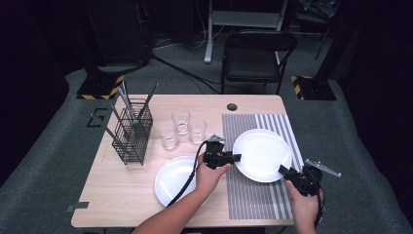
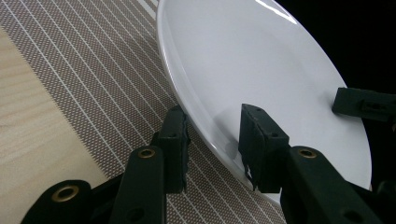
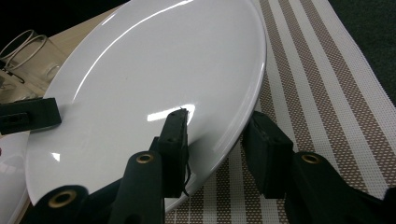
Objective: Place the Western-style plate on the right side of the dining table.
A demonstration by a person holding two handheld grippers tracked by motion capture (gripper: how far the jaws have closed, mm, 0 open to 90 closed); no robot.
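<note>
A large white plate [image 1: 262, 155] is over the striped placemat [image 1: 253, 195], held at two opposite edges. My left gripper [image 1: 236, 157] clamps its left rim; in the left gripper view, my left gripper [image 2: 212, 126] has one jaw under the rim and one on the plate's [image 2: 261, 60] face. My right gripper [image 1: 285, 170] grips the near right rim; in the right gripper view, my right gripper [image 3: 217, 135] straddles the edge of the plate [image 3: 154, 70], which looks tilted above the placemat [image 3: 317, 93].
A second white plate [image 1: 175, 181] lies on the bare wood under the left forearm. Three empty glasses [image 1: 182, 127] stand behind it. A black wire rack [image 1: 131, 130] with utensils is at the left. A black chair [image 1: 258, 53] stands beyond the table.
</note>
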